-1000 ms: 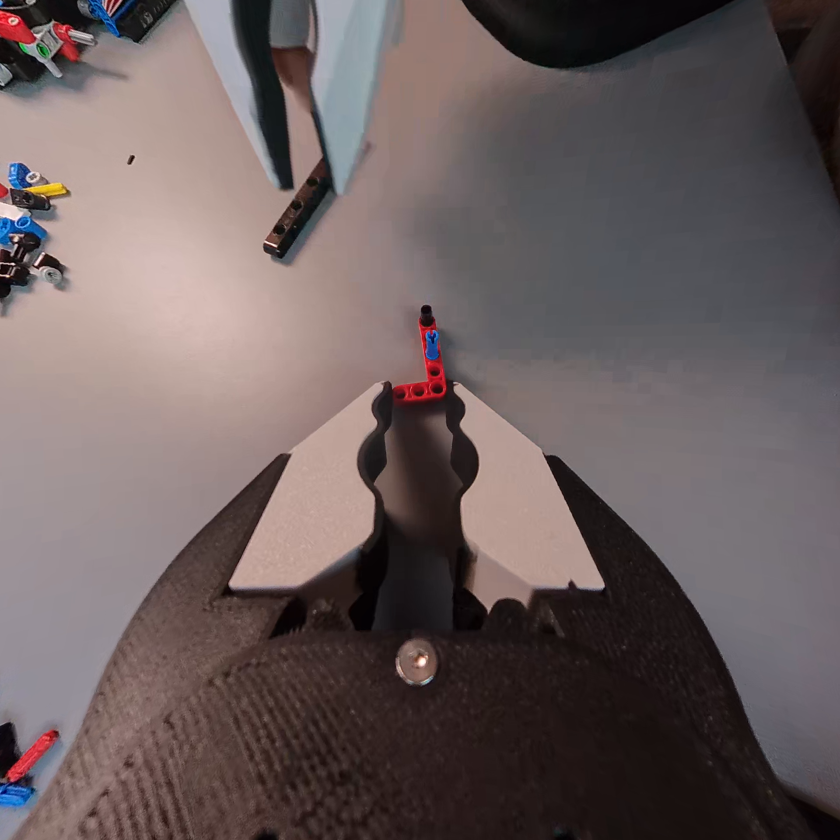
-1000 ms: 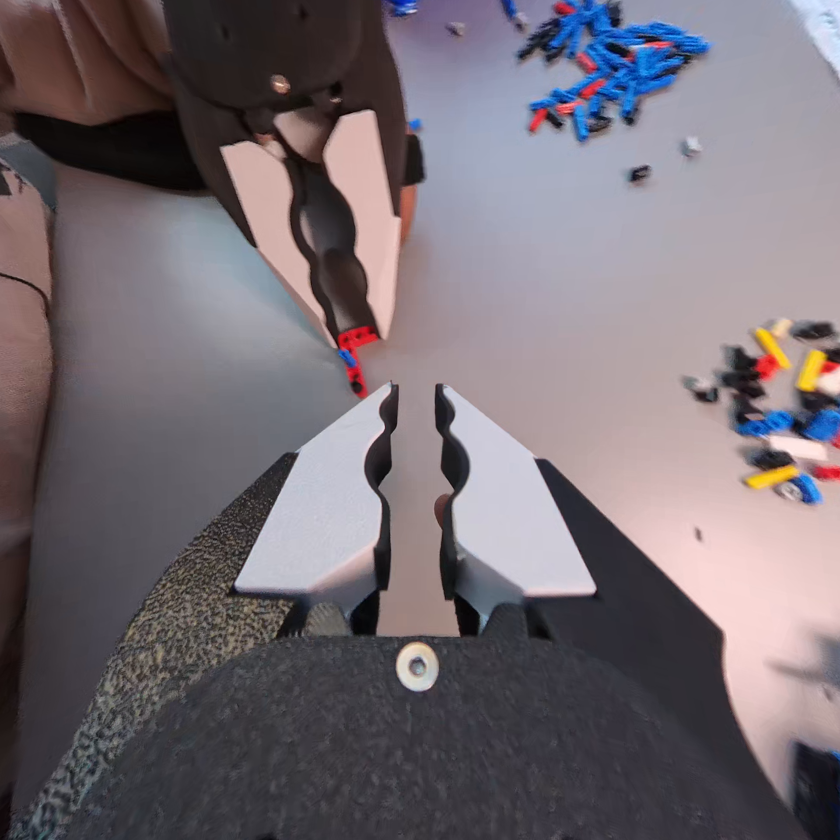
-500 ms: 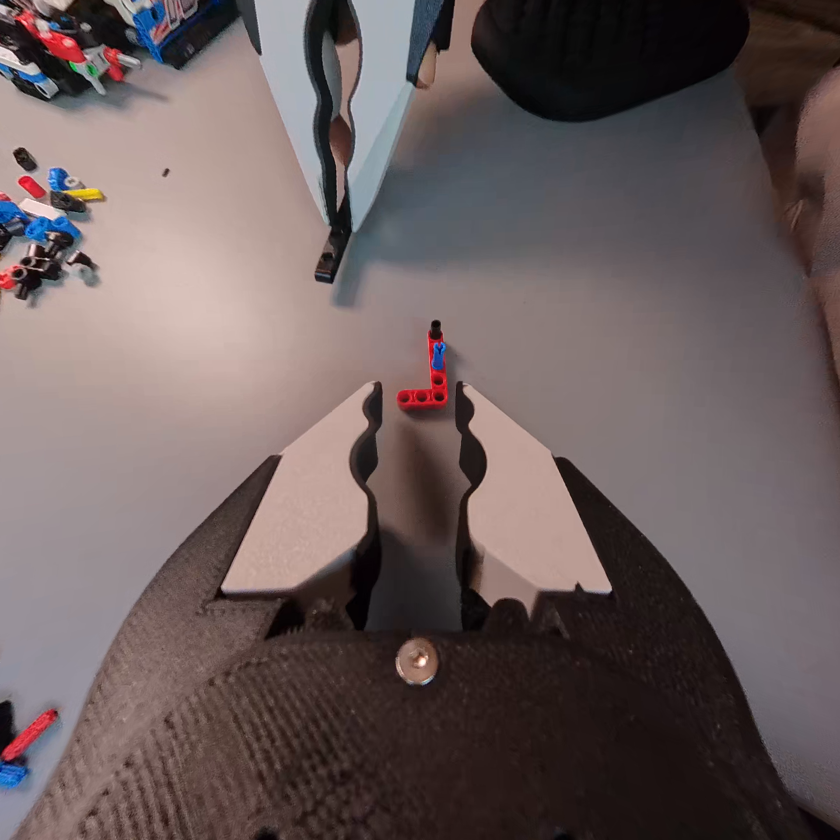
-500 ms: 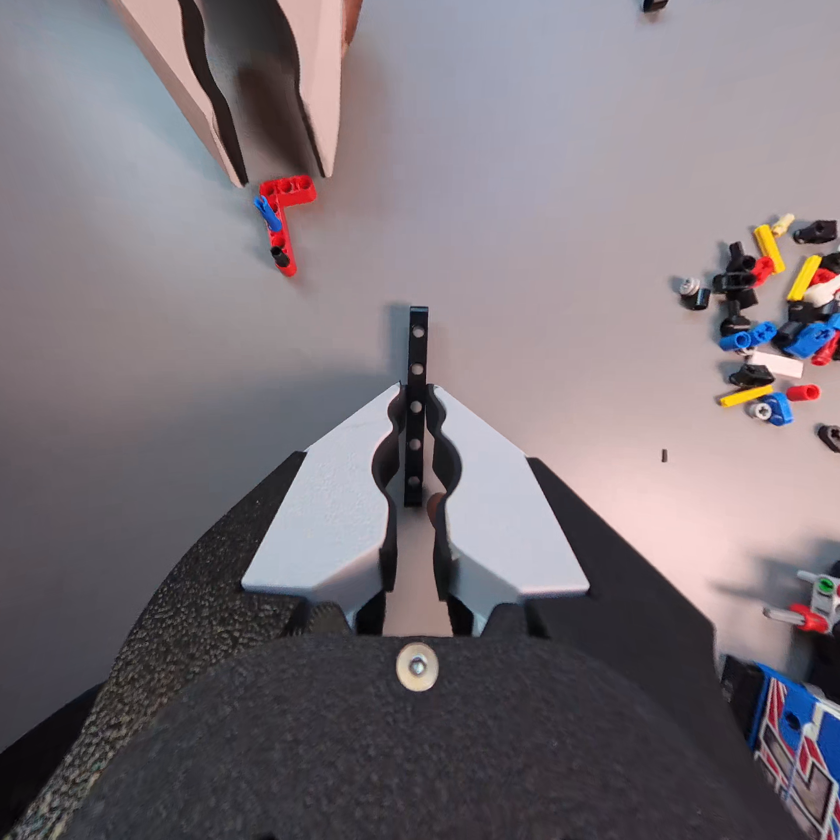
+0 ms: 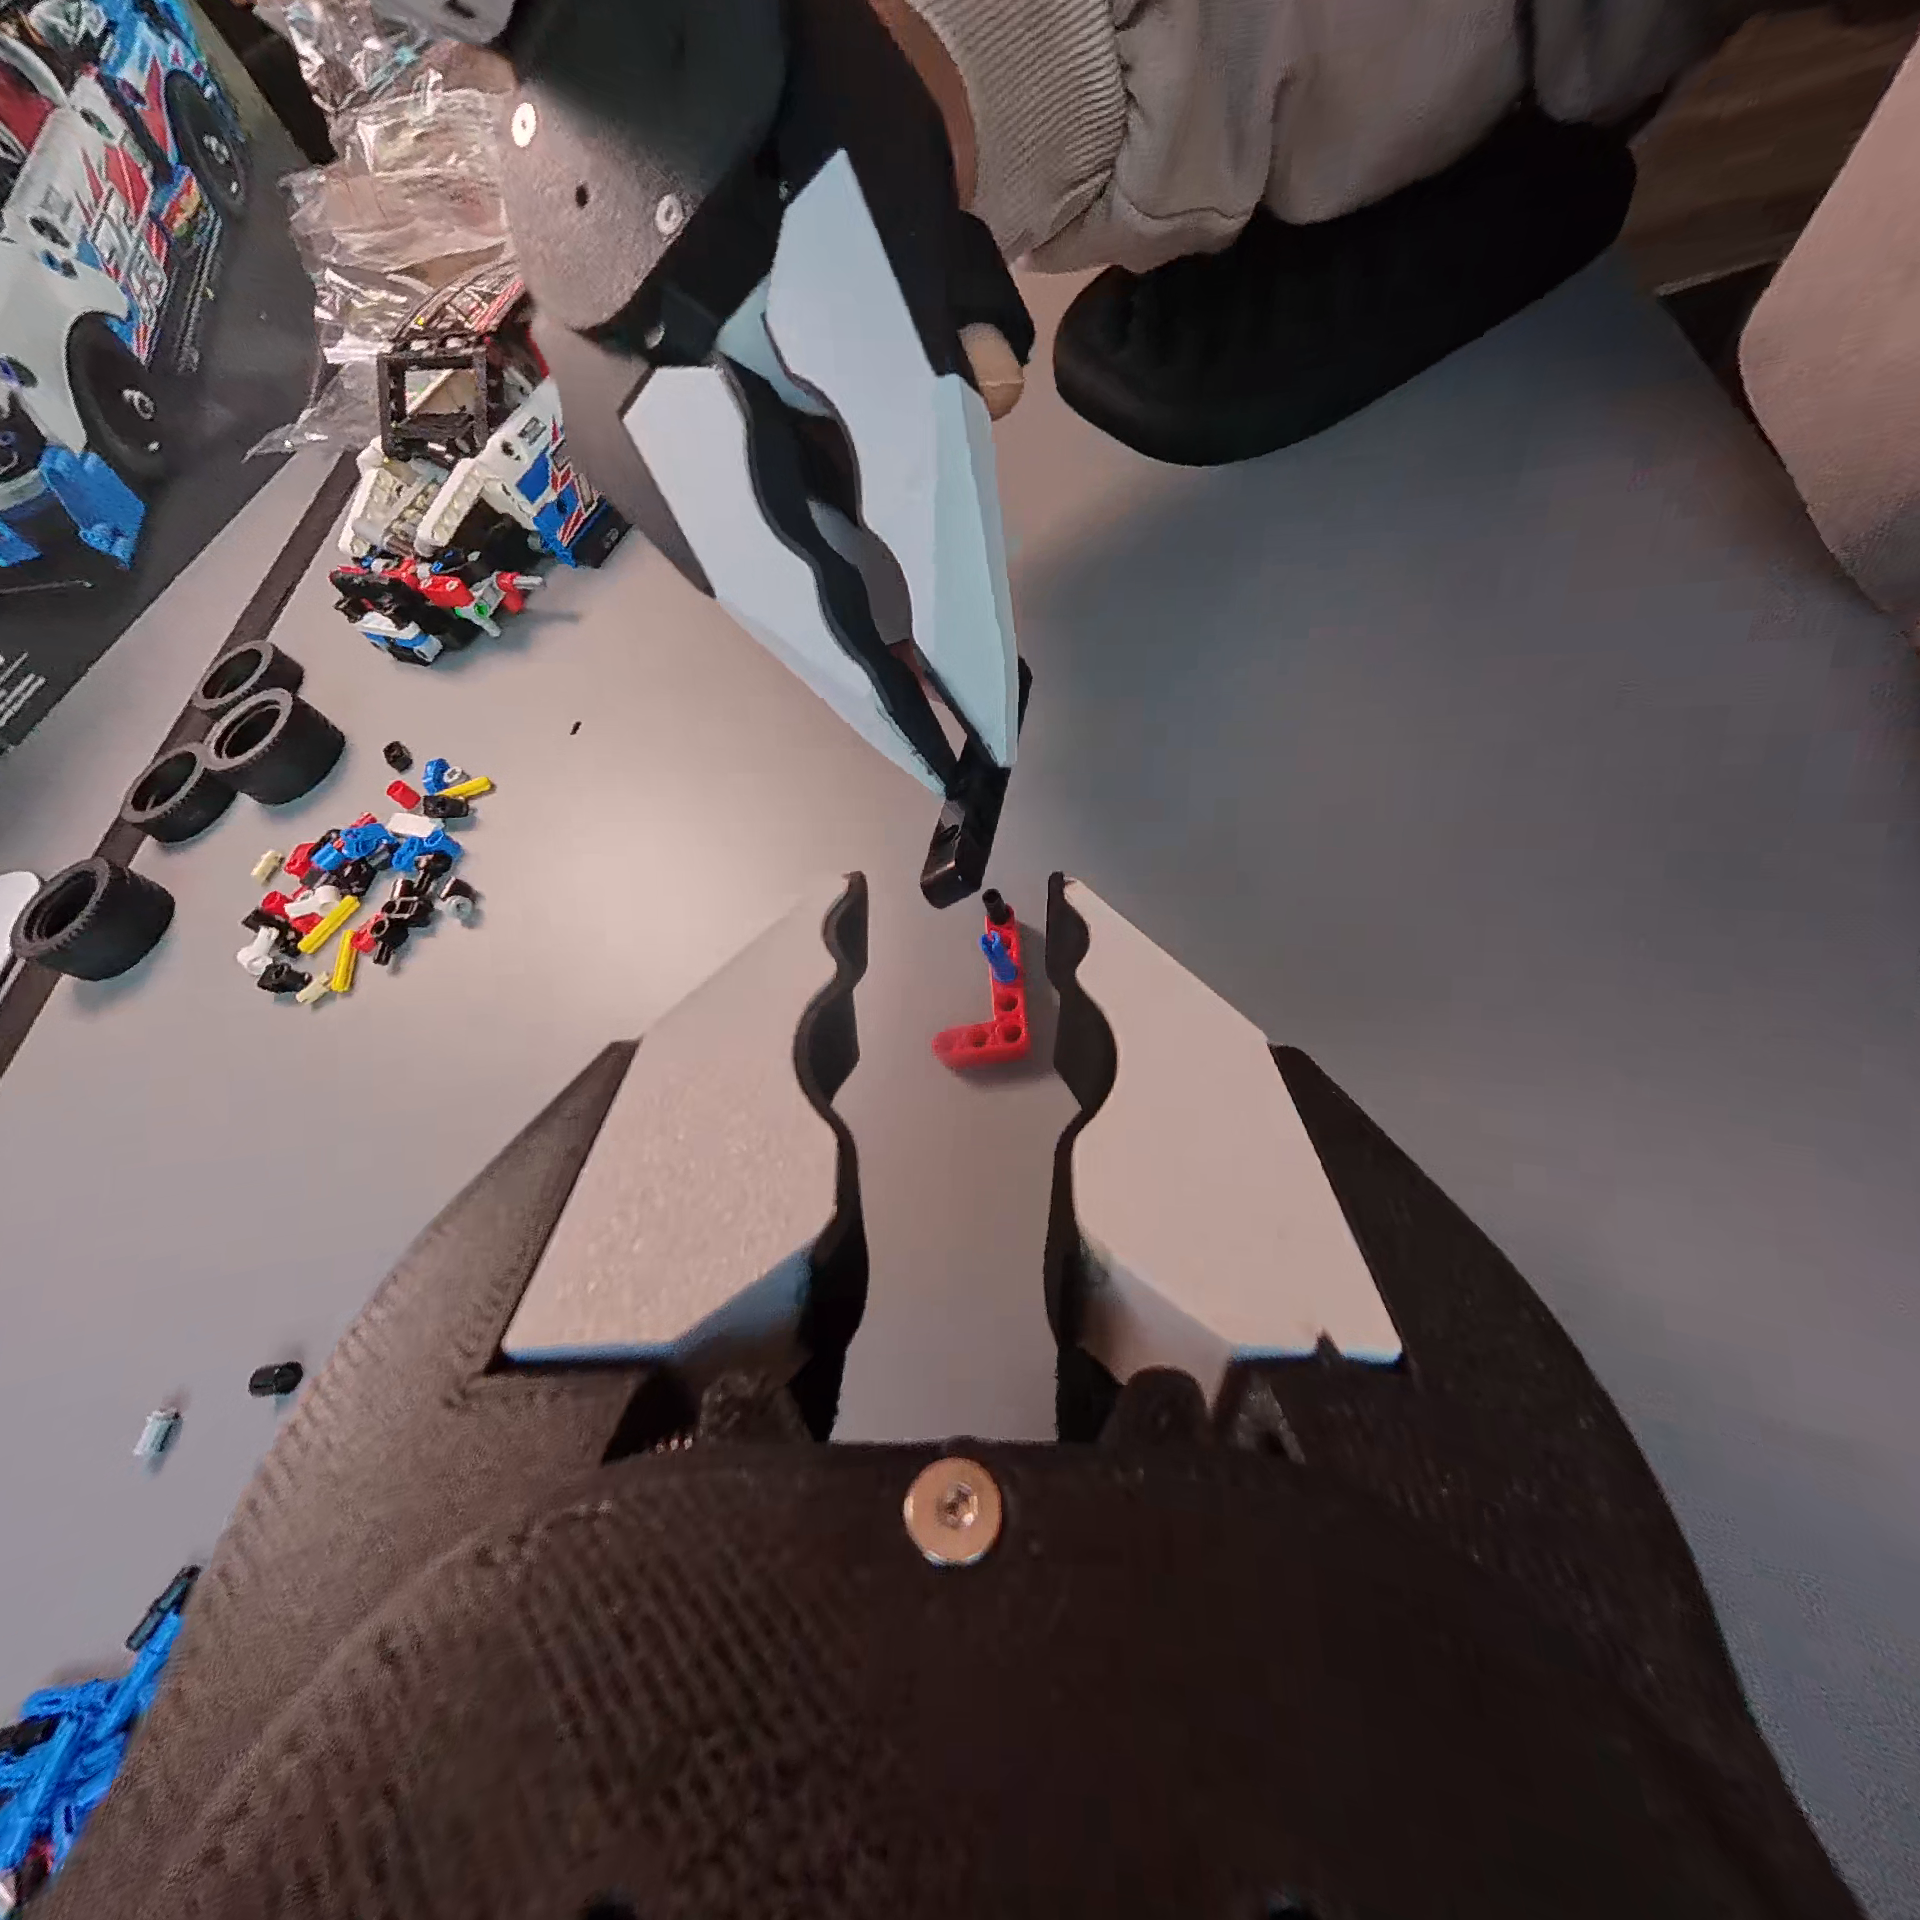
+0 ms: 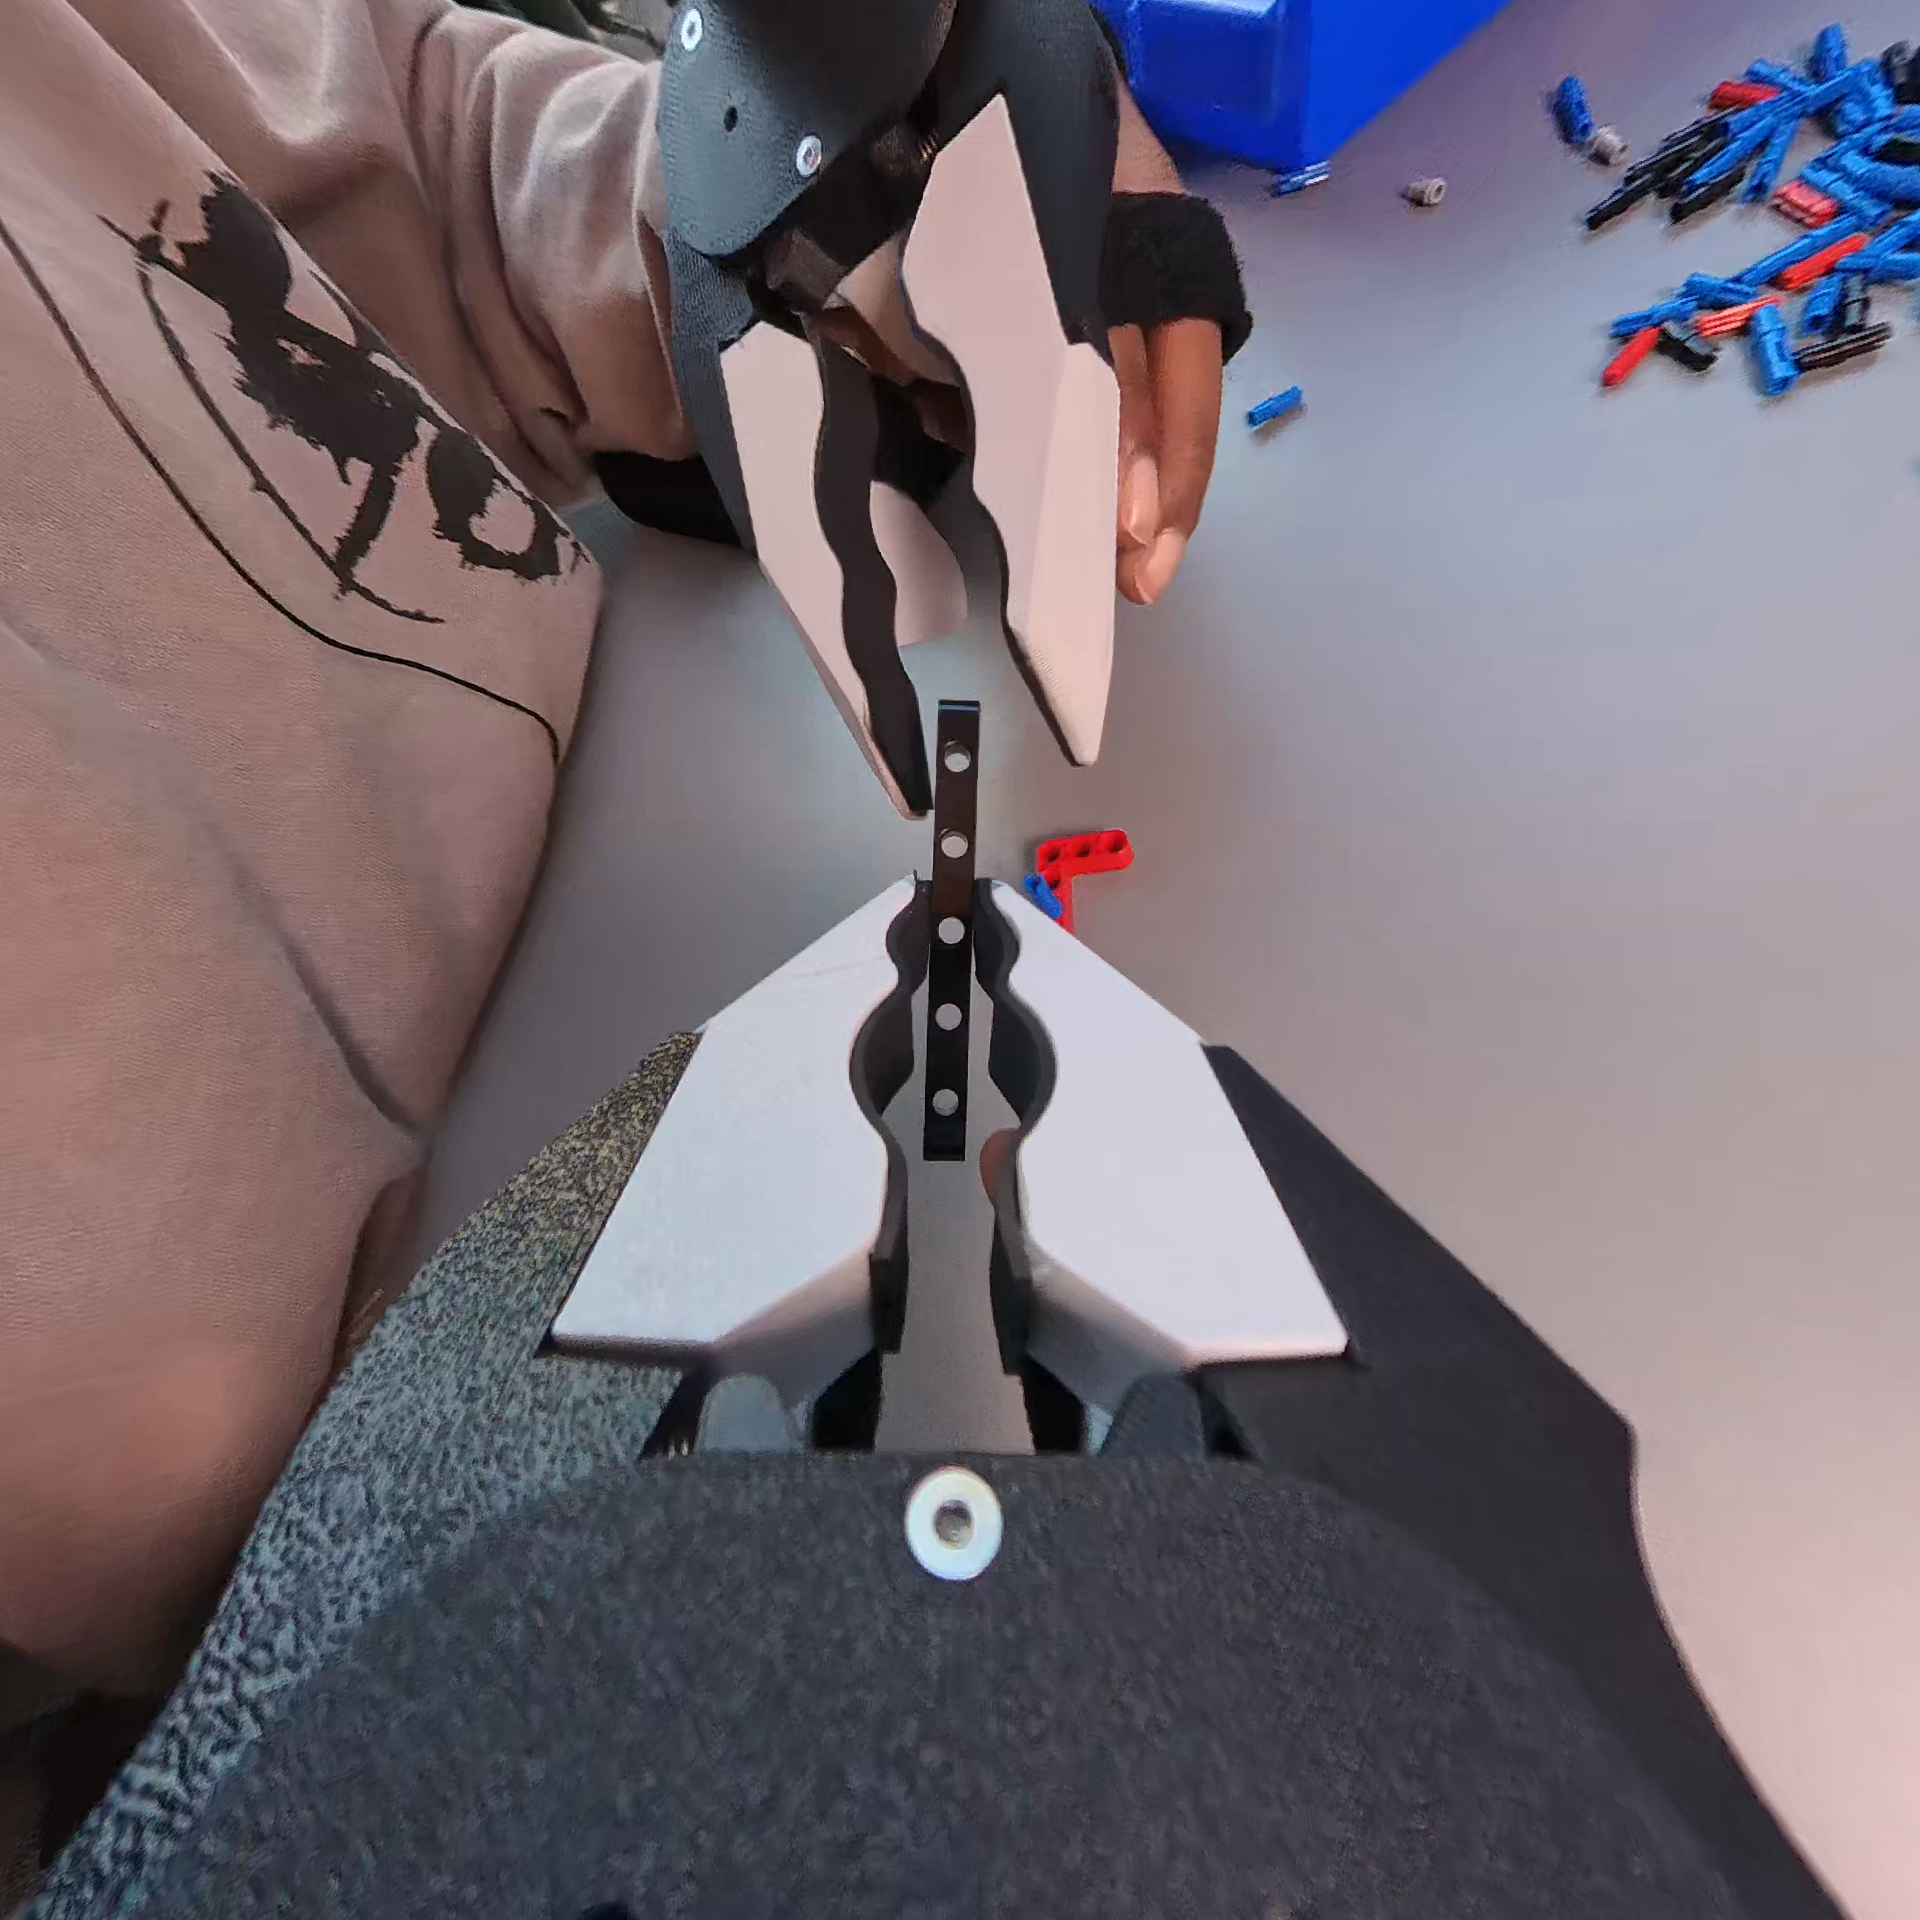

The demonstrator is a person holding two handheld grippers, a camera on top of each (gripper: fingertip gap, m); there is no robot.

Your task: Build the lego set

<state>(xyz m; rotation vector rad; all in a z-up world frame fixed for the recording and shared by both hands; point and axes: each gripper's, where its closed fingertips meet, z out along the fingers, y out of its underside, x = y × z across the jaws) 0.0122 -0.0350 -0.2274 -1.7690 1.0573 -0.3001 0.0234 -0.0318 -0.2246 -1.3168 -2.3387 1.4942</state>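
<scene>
A red L-shaped beam [image 5: 992,1023] with a blue pin and a black pin lies flat on the grey table, between the open fingers of my left gripper [image 5: 956,888], untouched. My right gripper [image 6: 953,891] is shut on a black beam with holes [image 6: 954,935] that sticks out past its fingertips. In the left wrist view the black beam's [image 5: 964,842] free end hangs just beyond the red beam's black pin. In the right wrist view the red beam [image 6: 1081,857] lies just right of the black beam, below the open left gripper [image 6: 997,779].
A pile of small mixed parts [image 5: 353,894], several black tyres [image 5: 249,748] and a part-built car [image 5: 468,499] lie at the left. A heap of blue pins [image 6: 1787,239] and a blue bin [image 6: 1278,73] are at the far right. A person's sleeve [image 6: 260,727] borders the table. My left and right fingertips are right by each other.
My left gripper let go of the red beam and opened wider around it. My right gripper closed on the black beam, lifted it and brought it up to the red beam.
</scene>
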